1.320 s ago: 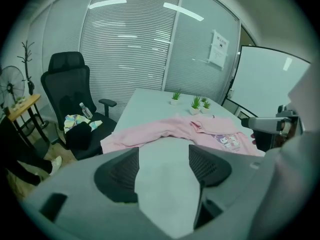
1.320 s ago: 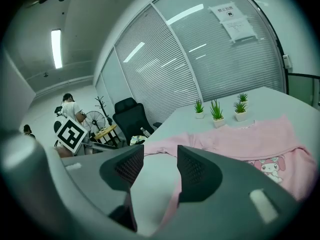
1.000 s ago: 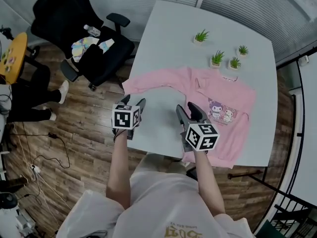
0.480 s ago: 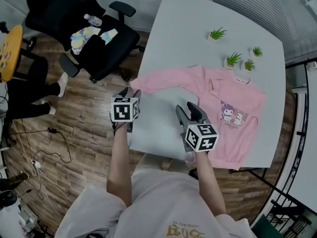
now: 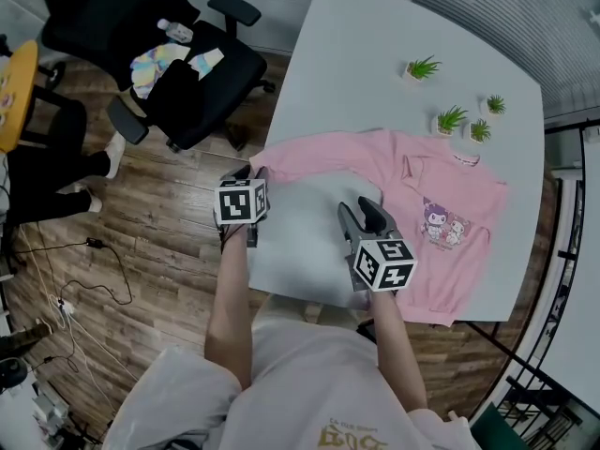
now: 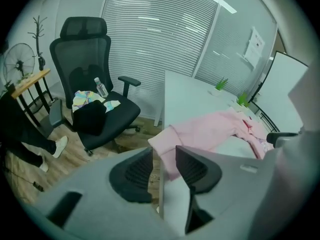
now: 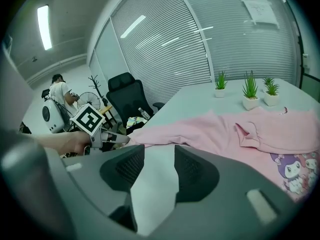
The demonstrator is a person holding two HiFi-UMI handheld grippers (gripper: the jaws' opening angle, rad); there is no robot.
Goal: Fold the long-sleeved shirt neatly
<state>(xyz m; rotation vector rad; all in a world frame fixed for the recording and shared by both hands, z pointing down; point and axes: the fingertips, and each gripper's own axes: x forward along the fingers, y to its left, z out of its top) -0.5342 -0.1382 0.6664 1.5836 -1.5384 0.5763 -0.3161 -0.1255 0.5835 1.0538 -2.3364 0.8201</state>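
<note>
In the head view, the pink long-sleeved shirt point(image 5: 412, 181) lies flat across the right half of the white worktop point(image 5: 356, 54). 1 sleeve point(image 5: 309, 153) stretches left to the worktop's edge. The left gripper point(image 5: 253, 173) sits at that edge, its tips just beside the cuff. The right gripper point(image 5: 363, 216) hangs over bare worktop at centre, just left of the shirt's body. 3 small potted plants point(image 5: 451, 119) stand above the shirt, toward the upper right. A black office chair point(image 5: 122, 17) with a bottle point(image 5: 176, 32) on its seat stands on the wooden floor point(image 5: 159, 251) at upper left.

In the left gripper view, the left gripper point(image 6: 164, 156) has just been closing and its jaws now stand narrow. The worktop's edge runs through the slim gap and the pink cuff point(image 6: 167, 139) shows right at the tips. The pads are not pressing on it as far as I can see. The chair point(image 6: 85, 49) fills the left of the frame.

In the right gripper view, the right gripper point(image 7: 159, 156) has its jaws wider apart, with only bare worktop between them. The shirt point(image 7: 260, 134) spreads across the right, and its cartoon print sits at the lower right edge. The left gripper point(image 7: 107, 140) touches the sleeve end at centre left. A person point(image 7: 60, 96) stands far back at left.
</note>
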